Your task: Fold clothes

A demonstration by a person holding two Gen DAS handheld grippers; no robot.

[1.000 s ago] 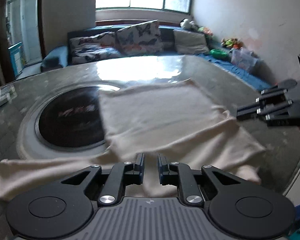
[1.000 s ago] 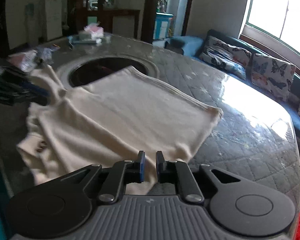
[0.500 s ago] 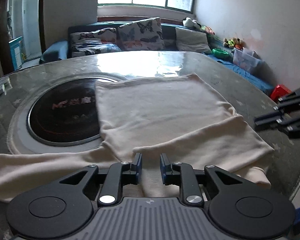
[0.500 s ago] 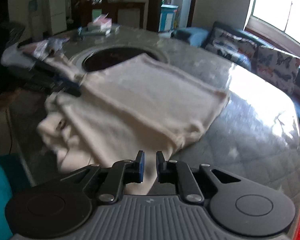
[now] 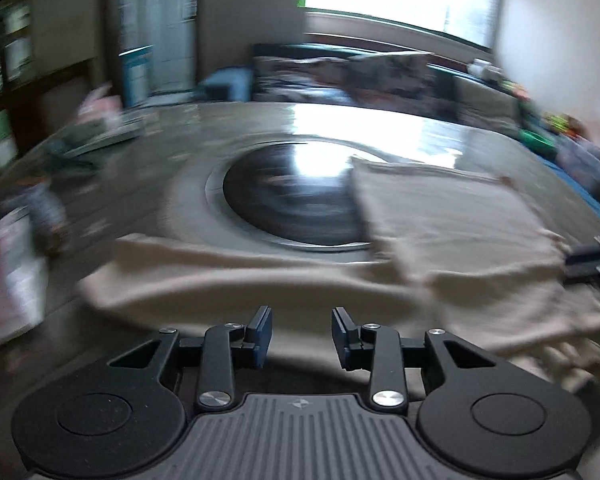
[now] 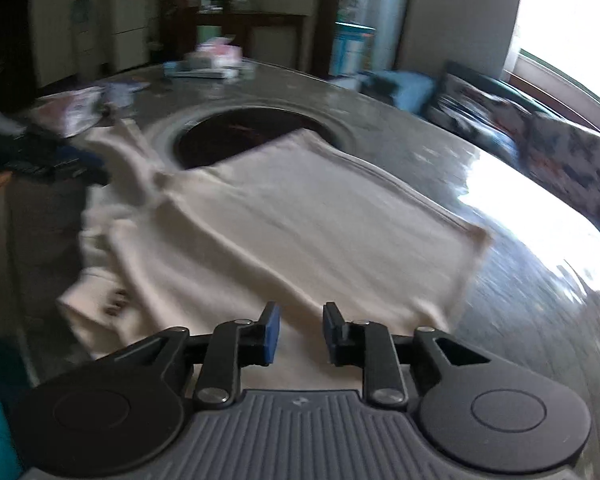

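A cream long-sleeved top (image 6: 300, 220) lies spread on the grey table, its body partly over the round dark hob; one sleeve stretches left in the left wrist view (image 5: 228, 276). My left gripper (image 5: 301, 334) is open and empty, low over the near edge of the top by that sleeve. My right gripper (image 6: 297, 332) is open and empty over the top's near edge. The left gripper shows blurred at the far left of the right wrist view (image 6: 60, 164). The right gripper's fingers show at the right edge of the left wrist view (image 5: 596, 256).
A round dark hob (image 5: 292, 196) with a metal ring is set in the grey table (image 6: 520, 280). Packets and papers (image 6: 212, 60) lie at the table's far side. A sofa with patterned cushions (image 5: 360, 76) stands beyond. A white box (image 5: 8, 276) sits at the left.
Both grippers have opened wider. The left gripper has swung left toward the sleeve side, with motion blur. The right gripper has stayed over the top's near edge.
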